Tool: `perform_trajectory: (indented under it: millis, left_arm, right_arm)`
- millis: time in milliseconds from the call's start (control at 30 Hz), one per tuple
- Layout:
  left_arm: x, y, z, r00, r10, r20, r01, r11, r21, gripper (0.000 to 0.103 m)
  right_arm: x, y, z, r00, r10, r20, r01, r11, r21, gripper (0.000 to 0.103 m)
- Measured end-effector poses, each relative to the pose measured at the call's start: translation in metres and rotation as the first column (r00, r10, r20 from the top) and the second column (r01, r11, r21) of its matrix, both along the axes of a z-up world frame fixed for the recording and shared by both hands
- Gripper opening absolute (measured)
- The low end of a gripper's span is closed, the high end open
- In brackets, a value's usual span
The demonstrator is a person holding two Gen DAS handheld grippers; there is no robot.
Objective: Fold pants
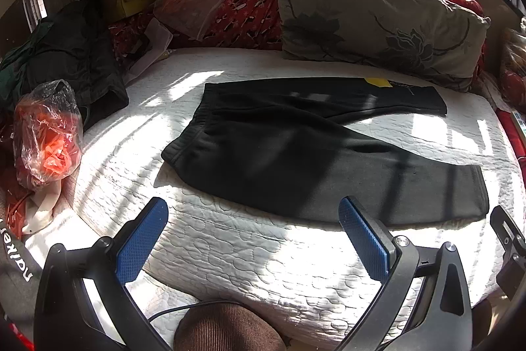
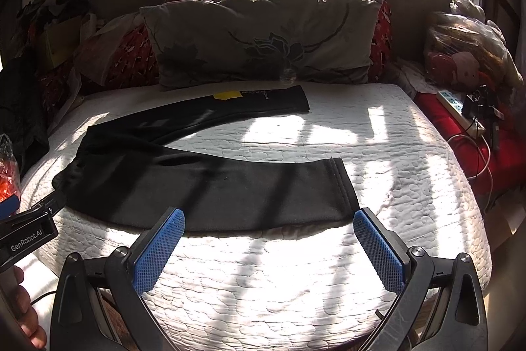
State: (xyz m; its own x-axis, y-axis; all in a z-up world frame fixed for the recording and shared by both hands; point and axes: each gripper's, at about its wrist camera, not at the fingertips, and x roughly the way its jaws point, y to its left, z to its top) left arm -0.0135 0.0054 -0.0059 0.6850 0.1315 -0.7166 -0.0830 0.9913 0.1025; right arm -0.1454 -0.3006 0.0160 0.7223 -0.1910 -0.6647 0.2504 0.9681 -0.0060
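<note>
We note a bed (image 2: 411, 186) with white quilted cover, sunlit in patches. Black pants (image 2: 203, 183) lie flat on it, legs spread apart, waistband left. A grey floral pillow (image 2: 263, 41) leans at the far edge.

Around the pants (image 2: 197, 180) you have bare mattress (image 2: 394, 153) to pass: in front, right, and between the legs. Behind them the pillow (image 2: 263, 38) blocks; left, piled clothes (image 1: 65, 68) and a plastic bag (image 1: 46, 134).
</note>
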Motion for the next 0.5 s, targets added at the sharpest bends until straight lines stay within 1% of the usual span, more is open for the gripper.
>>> perform_trajectory:
  millis: [500]
  left_arm:
    - [0.0004, -0.0024, -0.0014, 1.0, -0.004, -0.013, 0.004, 1.0, -0.004, 0.103]
  right_arm:
    - [0.001, 0.0006, -0.0009, 1.0, 0.002, -0.008, -0.002, 1.0, -0.002, 0.103]
